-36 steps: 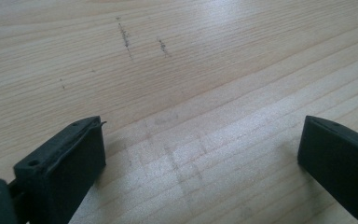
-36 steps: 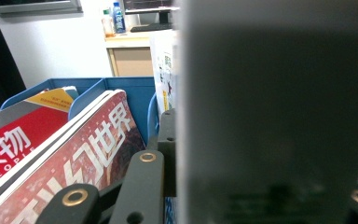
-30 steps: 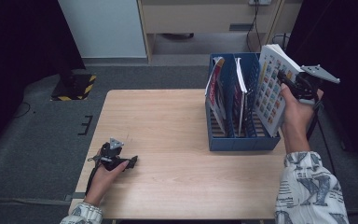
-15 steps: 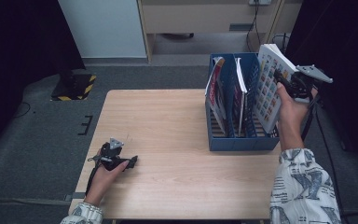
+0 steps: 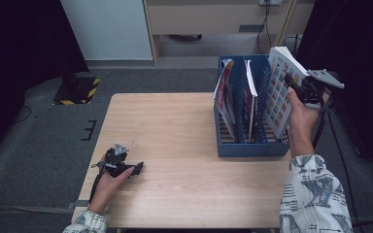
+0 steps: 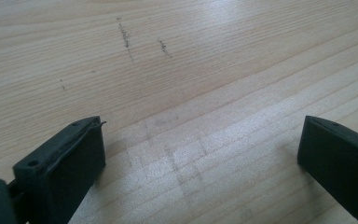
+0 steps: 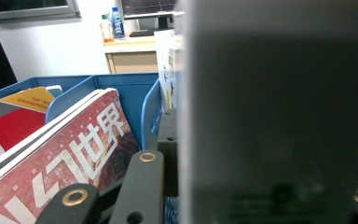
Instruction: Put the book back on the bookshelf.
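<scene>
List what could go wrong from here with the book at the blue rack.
1. The right gripper grips the book near its upper edge, and the book leans outward over the rack; it could slip or swing.
2. Its lower end sits at the rack's rightmost slot; it might catch on a divider and jam.
3. The left gripper rests open on the table, far from the rack, so a hard push could shift the unsteadied rack.

Light wood counter (image 5: 175,126) on grey carpet floor (image 5: 39,145). Pale panel (image 5: 109,29) and beige cabinet (image 5: 213,17) behind. Black-and-yellow striped base (image 5: 77,91) at left. Dark curtains (image 5: 24,43) flank both sides. Cables (image 5: 264,29) hang by the cabinet.
</scene>
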`<state>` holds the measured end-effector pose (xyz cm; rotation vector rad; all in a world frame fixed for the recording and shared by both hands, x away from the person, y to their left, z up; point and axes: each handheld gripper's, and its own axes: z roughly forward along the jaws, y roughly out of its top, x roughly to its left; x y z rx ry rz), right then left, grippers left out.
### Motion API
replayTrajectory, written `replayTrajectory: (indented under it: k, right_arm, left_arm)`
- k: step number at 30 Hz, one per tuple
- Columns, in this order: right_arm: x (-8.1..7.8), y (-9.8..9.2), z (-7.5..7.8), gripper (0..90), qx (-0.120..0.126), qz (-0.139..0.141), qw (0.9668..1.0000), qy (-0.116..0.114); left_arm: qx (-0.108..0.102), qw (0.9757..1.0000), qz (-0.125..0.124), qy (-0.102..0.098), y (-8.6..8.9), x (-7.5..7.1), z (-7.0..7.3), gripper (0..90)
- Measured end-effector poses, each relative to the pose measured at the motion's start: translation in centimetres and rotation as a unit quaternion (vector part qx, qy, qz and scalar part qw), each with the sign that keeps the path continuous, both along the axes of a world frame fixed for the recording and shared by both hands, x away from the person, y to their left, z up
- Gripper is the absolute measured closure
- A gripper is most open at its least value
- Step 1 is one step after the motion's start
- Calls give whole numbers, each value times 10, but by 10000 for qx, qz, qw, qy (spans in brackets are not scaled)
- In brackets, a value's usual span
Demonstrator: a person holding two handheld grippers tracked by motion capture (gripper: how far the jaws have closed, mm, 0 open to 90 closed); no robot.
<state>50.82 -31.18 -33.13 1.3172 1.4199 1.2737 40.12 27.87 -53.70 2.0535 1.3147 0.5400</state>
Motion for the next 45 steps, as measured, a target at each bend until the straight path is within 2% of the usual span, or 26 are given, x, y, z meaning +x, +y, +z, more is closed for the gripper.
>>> replayTrajectory:
  k: [16, 26, 34, 45]
  right_arm:
    - [1, -4, -13, 739, 64, -42, 10000, -9]
    - [-1, 0, -28, 739, 157, -1, 9999, -72]
    - [0, 3, -38, 739, 78, -38, 9999, -105]
    - [2, 3, -53, 739, 143, -98, 9998, -98]
  left_arm:
    - [0, 10000, 1, 0, 0, 0, 0, 2]
    - [7, 10000, 14, -2, -1, 0, 0, 1]
    - [8, 10000, 14, -1, -1, 1, 0, 1]
    - [9, 10000, 13, 1, -1, 1, 0, 0]
